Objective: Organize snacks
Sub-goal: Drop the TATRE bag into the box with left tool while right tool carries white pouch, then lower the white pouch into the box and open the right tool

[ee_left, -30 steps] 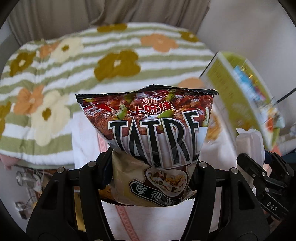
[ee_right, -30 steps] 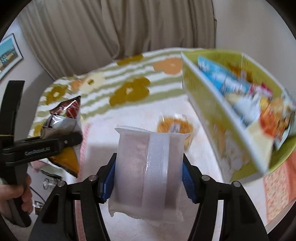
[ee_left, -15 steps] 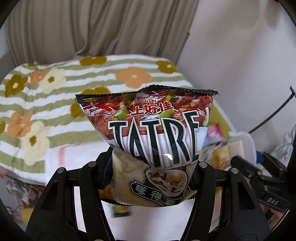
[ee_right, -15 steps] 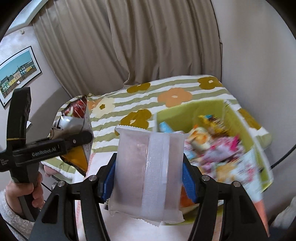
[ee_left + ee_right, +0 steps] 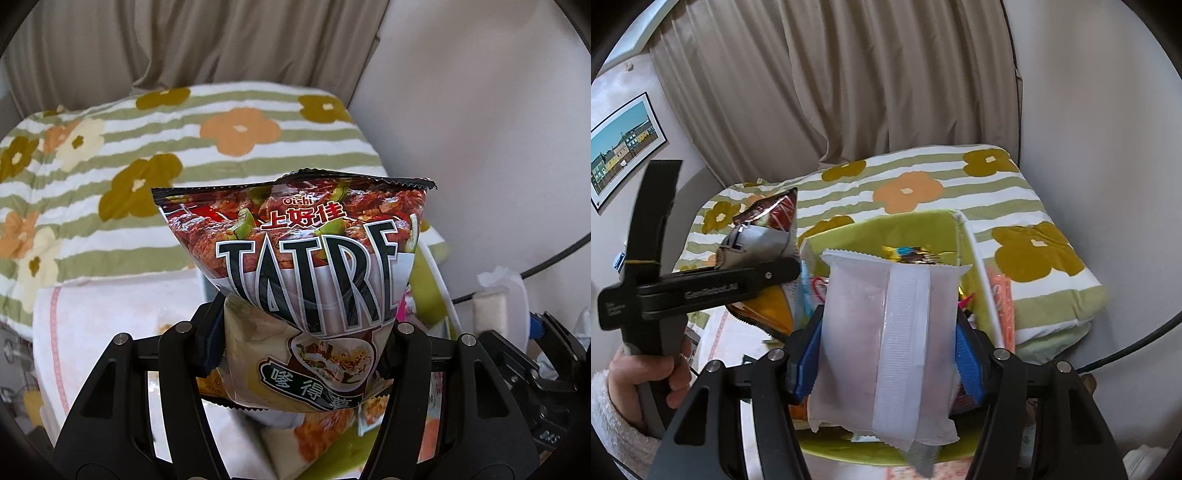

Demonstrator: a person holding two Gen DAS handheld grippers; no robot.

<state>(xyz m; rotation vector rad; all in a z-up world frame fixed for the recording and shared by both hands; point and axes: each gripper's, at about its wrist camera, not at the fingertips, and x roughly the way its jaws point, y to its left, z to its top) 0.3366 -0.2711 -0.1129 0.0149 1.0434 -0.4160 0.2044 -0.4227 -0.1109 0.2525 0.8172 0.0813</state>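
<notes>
Snacks are held in both grippers. A chip bag [image 5: 295,258] printed with dark lettering and grilled meat is clamped upright in the left gripper [image 5: 301,343], the jaws being closed on its lower half while its crimped top edge stands free above. A white translucent packet [image 5: 886,332] with a broad seam down its middle is gripped in the right gripper [image 5: 888,365], pinched at both sides between blue pads [image 5: 967,362], with its zigzag top edge upward.

Just behind and below the white packet, a lime-green basket [image 5: 871,229] is seen, with several bright wrappers lying inside; its white-edged corner is raised toward the right. In the left view only a strip of the basket [image 5: 424,280] shows beside the chip bag. The basket rests near a striped blanket with orange and mustard flowers [image 5: 923,173], which is spread behind it. A pale cloth [image 5: 110,314] is laid in front of the blanket.

In the right view the left gripper is seen from the side, held by a hand [image 5: 665,373] in a fleecy white sleeve. Beige curtains [image 5: 849,74] hang behind, and a framed picture [image 5: 624,144] is fixed to the wall at the left.
</notes>
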